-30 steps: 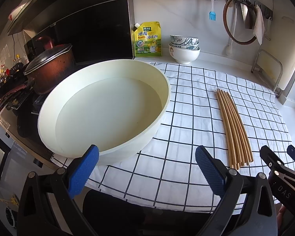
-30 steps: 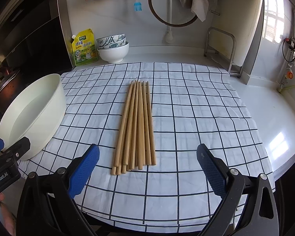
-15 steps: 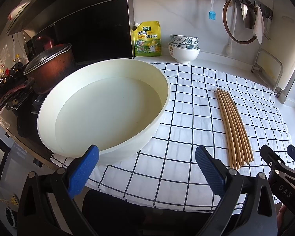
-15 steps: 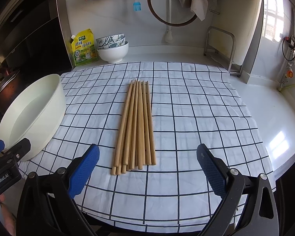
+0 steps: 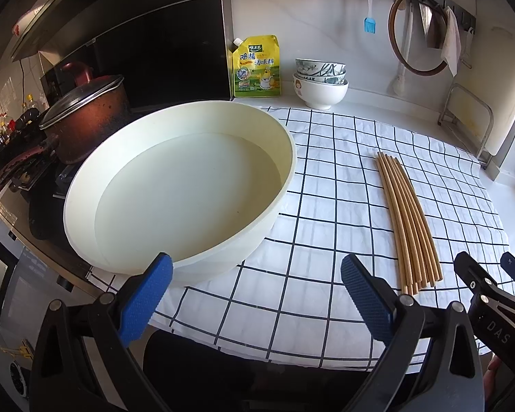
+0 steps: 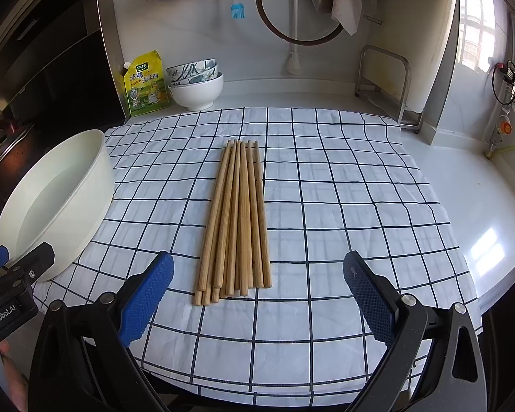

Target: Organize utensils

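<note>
Several wooden chopsticks (image 6: pixel 238 219) lie side by side in a tidy bundle on the checked cloth (image 6: pixel 343 206); they also show in the left wrist view (image 5: pixel 407 219). A large cream basin (image 5: pixel 175 192) holding water stands on the cloth's left part, also seen in the right wrist view (image 6: pixel 51 202). My left gripper (image 5: pixel 255 298) is open and empty, hovering at the basin's near rim. My right gripper (image 6: pixel 257 295) is open and empty, just short of the chopsticks' near ends.
A yellow seasoning pouch (image 5: pixel 256 67) and stacked bowls (image 5: pixel 320 82) stand at the back wall. A dark pot (image 5: pixel 86 116) sits on the stove at left. A metal rack (image 6: pixel 384 82) stands at back right. The counter edge runs along the cloth's near side.
</note>
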`<state>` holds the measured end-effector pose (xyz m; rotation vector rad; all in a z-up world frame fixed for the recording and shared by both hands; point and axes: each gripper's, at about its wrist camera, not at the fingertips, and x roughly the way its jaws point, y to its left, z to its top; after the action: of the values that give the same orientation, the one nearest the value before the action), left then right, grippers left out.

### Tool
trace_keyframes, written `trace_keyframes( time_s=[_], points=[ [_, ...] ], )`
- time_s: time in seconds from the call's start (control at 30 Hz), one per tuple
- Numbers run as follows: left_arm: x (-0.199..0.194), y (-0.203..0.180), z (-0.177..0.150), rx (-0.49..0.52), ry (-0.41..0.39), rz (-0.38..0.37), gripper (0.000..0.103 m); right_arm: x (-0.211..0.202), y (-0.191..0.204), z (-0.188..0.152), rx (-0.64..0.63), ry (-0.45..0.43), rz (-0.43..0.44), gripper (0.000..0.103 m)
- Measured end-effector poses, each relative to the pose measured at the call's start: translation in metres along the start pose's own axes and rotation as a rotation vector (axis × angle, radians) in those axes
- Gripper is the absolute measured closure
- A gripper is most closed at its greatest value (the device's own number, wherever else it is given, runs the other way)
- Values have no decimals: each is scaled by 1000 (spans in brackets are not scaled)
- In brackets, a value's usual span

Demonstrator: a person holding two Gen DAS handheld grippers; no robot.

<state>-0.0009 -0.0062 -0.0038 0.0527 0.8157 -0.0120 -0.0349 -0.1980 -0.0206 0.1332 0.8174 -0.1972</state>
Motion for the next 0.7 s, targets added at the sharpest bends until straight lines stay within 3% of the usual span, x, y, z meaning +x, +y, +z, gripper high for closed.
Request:
trace_keyframes(
  time_s=[0.7],
  points=[
    [3,-2,-2,-1,4,-4,6,1,0,-1,-2,1,11,8]
  ],
)
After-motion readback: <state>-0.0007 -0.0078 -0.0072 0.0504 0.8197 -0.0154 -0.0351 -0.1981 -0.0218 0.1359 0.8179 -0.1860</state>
